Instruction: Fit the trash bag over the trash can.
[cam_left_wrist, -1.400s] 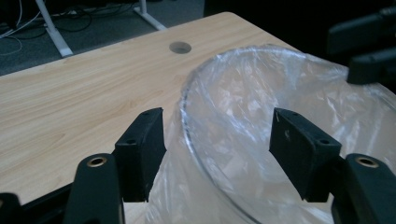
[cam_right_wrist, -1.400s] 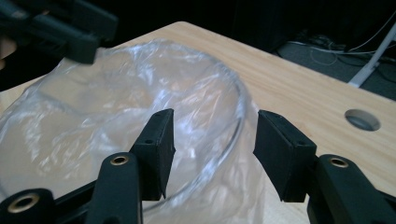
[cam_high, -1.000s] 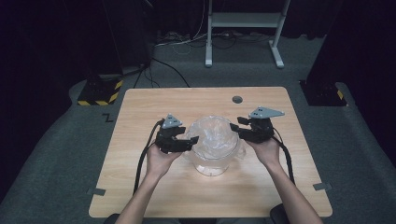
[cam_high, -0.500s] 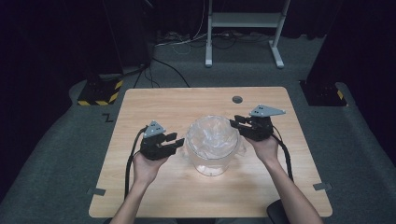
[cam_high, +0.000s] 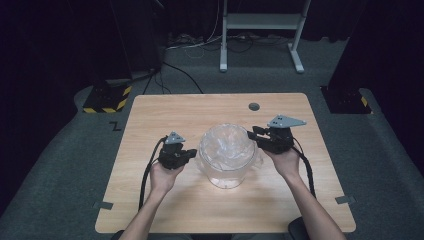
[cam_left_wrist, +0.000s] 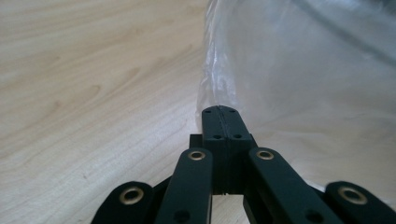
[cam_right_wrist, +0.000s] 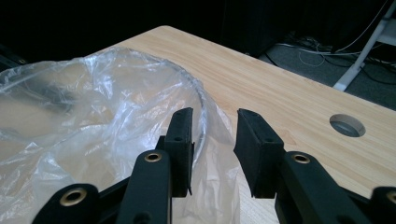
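Left gripper (cam_high: 186, 156) lowered, jaws closed beside plastic bag (cam_high: 227, 150)

1. The pale wooden table (cam_high: 165, 210) shows light beige grain streaks.
2. The clear, whitish crinkled plastic bag (cam_high: 227, 150) lines a see-through round bucket.
3. Both hand-held grippers, left (cam_high: 186, 155) and right (cam_high: 253, 134), are black, with grey three-cornered plates.
4. A yellow-and-black striped block (cam_high: 107, 97) sits on the grey carpet floor (cam_high: 60, 165).

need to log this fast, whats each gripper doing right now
left gripper: shut, jaws just closed, beside the plastic bag; grip on film cannot be told.
right gripper: open, bag film between the jaws.
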